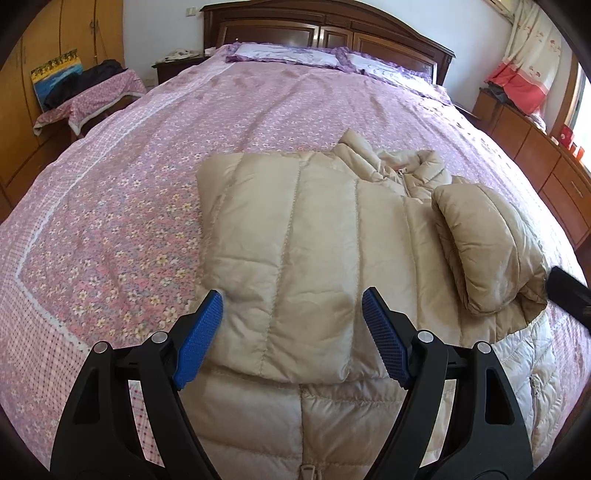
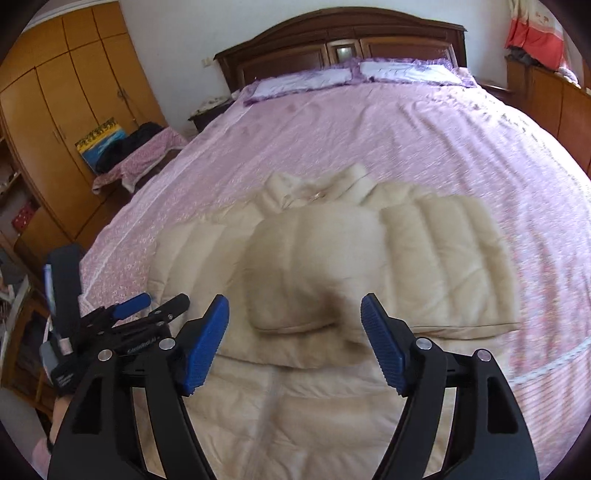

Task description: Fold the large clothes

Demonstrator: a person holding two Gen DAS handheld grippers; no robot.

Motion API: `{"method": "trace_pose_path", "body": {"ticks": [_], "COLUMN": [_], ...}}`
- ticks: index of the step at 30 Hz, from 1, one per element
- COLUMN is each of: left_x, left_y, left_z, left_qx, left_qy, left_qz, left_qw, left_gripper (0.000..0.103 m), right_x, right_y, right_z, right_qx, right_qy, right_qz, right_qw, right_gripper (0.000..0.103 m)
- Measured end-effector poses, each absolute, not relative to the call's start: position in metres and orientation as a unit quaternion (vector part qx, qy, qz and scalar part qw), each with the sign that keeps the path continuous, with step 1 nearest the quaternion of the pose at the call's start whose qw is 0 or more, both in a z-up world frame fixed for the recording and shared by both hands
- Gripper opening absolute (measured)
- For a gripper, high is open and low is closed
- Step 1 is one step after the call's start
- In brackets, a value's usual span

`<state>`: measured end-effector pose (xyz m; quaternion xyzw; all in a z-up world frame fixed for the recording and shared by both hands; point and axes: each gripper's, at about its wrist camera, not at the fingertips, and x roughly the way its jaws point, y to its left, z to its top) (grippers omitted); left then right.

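Observation:
A beige quilted down jacket (image 1: pixel 295 240) lies on the bed with both sleeves folded across its front; it also shows in the right wrist view (image 2: pixel 314 266), blurred. The left sleeve (image 1: pixel 280 258) lies flat. The right sleeve (image 1: pixel 487 243) curls in a loose roll on the jacket's right side. My left gripper (image 1: pixel 291 306) is open and empty just above the left sleeve's cuff end. My right gripper (image 2: pixel 295 314) is open and empty above the folded right sleeve (image 2: pixel 310 273). The left gripper also shows in the right wrist view (image 2: pixel 147 306), off the jacket's left edge.
The bed has a purple floral cover (image 1: pixel 147 184), two pillows (image 1: pixel 284 55) and a dark wooden headboard (image 1: pixel 325 26). A wardrobe (image 2: pixel 66 92) and a covered stool (image 1: pixel 88 99) stand on the left. A wooden cabinet (image 1: pixel 535 147) stands on the right.

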<state>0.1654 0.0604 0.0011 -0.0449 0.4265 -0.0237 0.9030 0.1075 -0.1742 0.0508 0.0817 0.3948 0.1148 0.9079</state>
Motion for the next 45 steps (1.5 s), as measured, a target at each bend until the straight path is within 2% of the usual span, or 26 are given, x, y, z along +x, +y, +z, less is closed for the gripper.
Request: {"method": "trace_pose_path", "body": {"ticks": [2,3,4,11,13,15,16,17,18,25,30,31,32,33,34,35,41,43,45], "left_x": [0.163,0.162,0.160,0.157,0.159,0.163,0.165,0.170,0.173,0.225,0.259,0.264,0.267,0.271,0.273,0.274,0.272,0.270,0.270], "left_y": [0.063,0.064,0.066,0.075,0.076,0.078,0.080,0.083,0.085,0.111,0.116,0.115,0.111,0.105,0.099,0.094,0.074,0.076,0.079], "left_z": [0.003,0.005,0.006,0.009,0.009,0.011,0.012,0.014,0.015,0.007,-0.003,-0.005,-0.007,-0.008,-0.009,-0.009,-0.010,-0.009,-0.009], "left_qx": [-0.040,-0.036,-0.031,-0.018,-0.013,-0.006,-0.003,0.000,0.000,-0.042,-0.091,-0.101,-0.104,-0.093,-0.076,-0.060,0.001,-0.001,-0.005], "left_qy": [0.425,0.424,0.422,0.422,0.423,0.421,0.418,0.413,0.410,0.423,0.445,0.449,0.451,0.455,0.459,0.459,0.451,0.449,0.449], "left_qz": [-0.019,-0.016,-0.013,-0.005,-0.005,-0.004,-0.006,-0.008,-0.008,-0.013,-0.034,-0.044,-0.053,-0.052,-0.046,-0.043,-0.028,-0.027,-0.025], "left_qw": [0.904,0.905,0.906,0.906,0.906,0.907,0.909,0.911,0.912,0.905,0.890,0.887,0.885,0.884,0.884,0.885,0.892,0.893,0.893], "left_gripper": [0.077,0.077,0.077,0.078,0.078,0.082,0.084,0.087,0.088,0.091,0.090,0.081,0.058,0.049,0.036,0.030,0.031,0.032,0.032], "right_x": [0.116,0.121,0.124,0.154,0.160,0.165,0.165,0.164,0.162,0.135,0.123,0.121,0.121,0.120,0.120,0.119,0.119,0.116,0.111], "right_y": [-0.162,-0.156,-0.152,-0.134,-0.133,-0.134,-0.138,-0.142,-0.151,-0.218,-0.267,-0.273,-0.282,-0.290,-0.296,-0.301,-0.317,-0.320,-0.322], "right_z": [0.044,0.040,0.039,0.010,0.000,-0.010,-0.011,-0.011,-0.007,0.042,0.057,0.058,0.054,0.050,0.046,0.040,0.004,0.003,0.009], "right_qx": [0.083,0.084,0.084,0.057,0.034,0.017,0.015,0.019,0.034,0.104,0.129,0.132,0.141,0.150,0.160,0.170,0.212,0.221,0.218], "right_qy": [0.396,0.396,0.395,0.418,0.428,0.437,0.438,0.438,0.439,0.394,0.383,0.384,0.387,0.390,0.395,0.399,0.431,0.433,0.428], "right_qz": [0.114,0.112,0.110,0.088,0.078,0.073,0.069,0.070,0.076,0.096,0.077,0.073,0.069,0.066,0.065,0.065,0.054,0.052,0.048], "right_qw": [0.907,0.908,0.908,0.902,0.900,0.896,0.896,0.896,0.895,0.908,0.912,0.911,0.909,0.906,0.903,0.899,0.875,0.872,0.876], "right_gripper": [0.074,0.080,0.082,0.080,0.068,0.045,0.040,0.026,0.019,0.016,0.016,0.016,0.016,0.016,0.016,0.016,0.017,0.022,0.040]}}
